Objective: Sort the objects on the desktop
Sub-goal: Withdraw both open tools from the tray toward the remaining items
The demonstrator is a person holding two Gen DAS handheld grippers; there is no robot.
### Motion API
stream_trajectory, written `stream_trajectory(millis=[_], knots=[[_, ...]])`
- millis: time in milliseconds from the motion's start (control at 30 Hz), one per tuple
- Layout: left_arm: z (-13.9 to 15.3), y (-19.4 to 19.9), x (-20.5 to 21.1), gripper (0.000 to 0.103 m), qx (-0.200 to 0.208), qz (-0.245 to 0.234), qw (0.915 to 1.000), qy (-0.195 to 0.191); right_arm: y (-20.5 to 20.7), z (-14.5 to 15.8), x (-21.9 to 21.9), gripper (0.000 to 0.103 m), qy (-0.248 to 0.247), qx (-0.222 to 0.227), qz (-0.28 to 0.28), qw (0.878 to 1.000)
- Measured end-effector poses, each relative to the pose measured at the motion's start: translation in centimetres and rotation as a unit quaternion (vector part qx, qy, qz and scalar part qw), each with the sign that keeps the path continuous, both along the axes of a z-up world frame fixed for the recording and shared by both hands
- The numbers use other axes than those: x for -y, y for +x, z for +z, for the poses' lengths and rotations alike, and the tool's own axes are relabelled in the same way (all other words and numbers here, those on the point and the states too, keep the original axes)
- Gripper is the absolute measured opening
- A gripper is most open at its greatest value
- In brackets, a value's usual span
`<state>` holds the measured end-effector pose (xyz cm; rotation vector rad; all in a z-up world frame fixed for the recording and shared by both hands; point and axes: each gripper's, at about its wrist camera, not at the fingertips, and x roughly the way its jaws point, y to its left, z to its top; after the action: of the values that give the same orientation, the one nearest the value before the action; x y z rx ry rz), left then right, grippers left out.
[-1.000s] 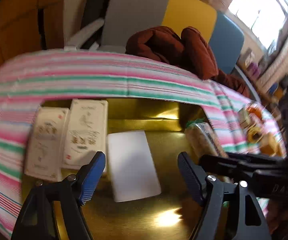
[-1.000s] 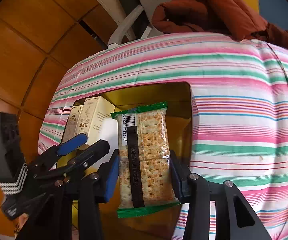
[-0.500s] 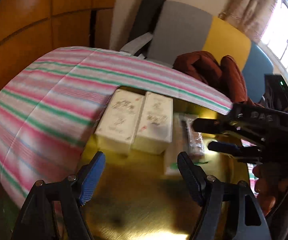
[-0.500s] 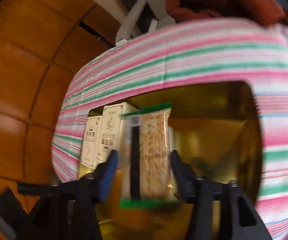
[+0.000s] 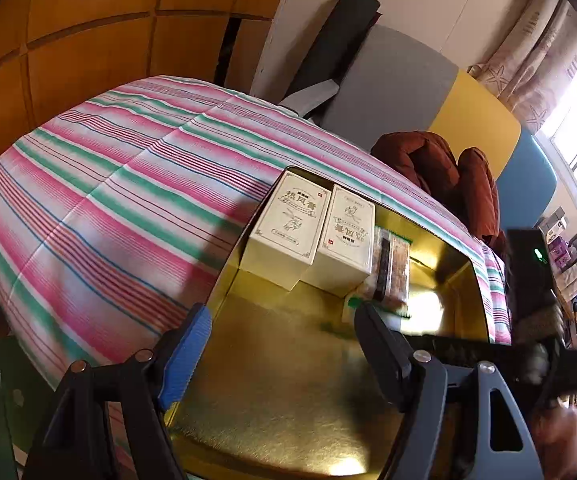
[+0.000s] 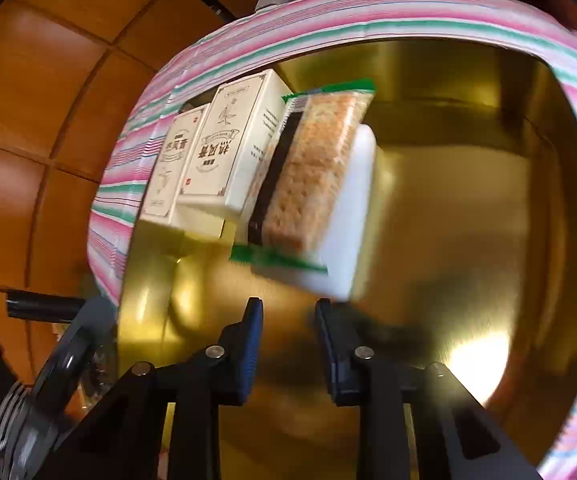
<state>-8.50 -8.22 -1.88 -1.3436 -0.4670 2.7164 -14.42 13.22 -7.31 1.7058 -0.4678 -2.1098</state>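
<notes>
Finishing a placement step: cracker packet deposited in the gold tray, leaning on edge between the nearer cream box and a white block. Touching the box on one side and resting against the block on the other; green bottom seal near the tray floor. Second cream box just beside the first, toward the tray's corner. Tray seated on the striped cloth covering the tabletop.

Right gripper: fingers drawn together, only a narrow gap showing, nothing between them, clear of the packet and poised just short of its lower end. Some motion blur in this view, so exact contact between packet and tray floor not certain.

Left gripper: fingers spread wide, empty, hovering over the bare near part of the tray floor, well clear of the boxes.

Judged progress: four items grouped at one end of the tray; much of the tray floor unoccupied.

Next move, as judged: backing the right gripper away without nudging the tilted packet, then seeking another loose item. Alternatively, pressing the packet flat or upright if neat stacking required. Risk: packet tipping or sliding off the block on any brush from a finger.
</notes>
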Motion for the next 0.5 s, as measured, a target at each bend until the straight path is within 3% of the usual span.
stream_trajectory(millis=[133, 233, 333, 500], knots=[[0.1, 0.3, -0.1, 0.075, 0.000, 0.001, 1.0000, -0.005, -1.7, 0.3, -0.2, 0.023, 0.016, -0.026, -0.018, 0.999], [0.2, 0.4, -0.3, 0.075, 0.000, 0.001, 1.0000, 0.000, -2.1, 0.3, -0.5, 0.024, 0.000, -0.025, -0.016, 1.000], [0.6, 0.6, -0.9, 0.075, -0.002, -0.004, 1.0000, 0.001, -0.9, 1.0, -1.4, 0.039, -0.008, -0.026, -0.013, 1.000], [1.0, 1.0, -3.1, 0.075, -0.001, -0.030, 0.9995, 0.001, 3.6, 4.8, -4.9, 0.055, -0.015, -0.092, -0.004, 0.996]])
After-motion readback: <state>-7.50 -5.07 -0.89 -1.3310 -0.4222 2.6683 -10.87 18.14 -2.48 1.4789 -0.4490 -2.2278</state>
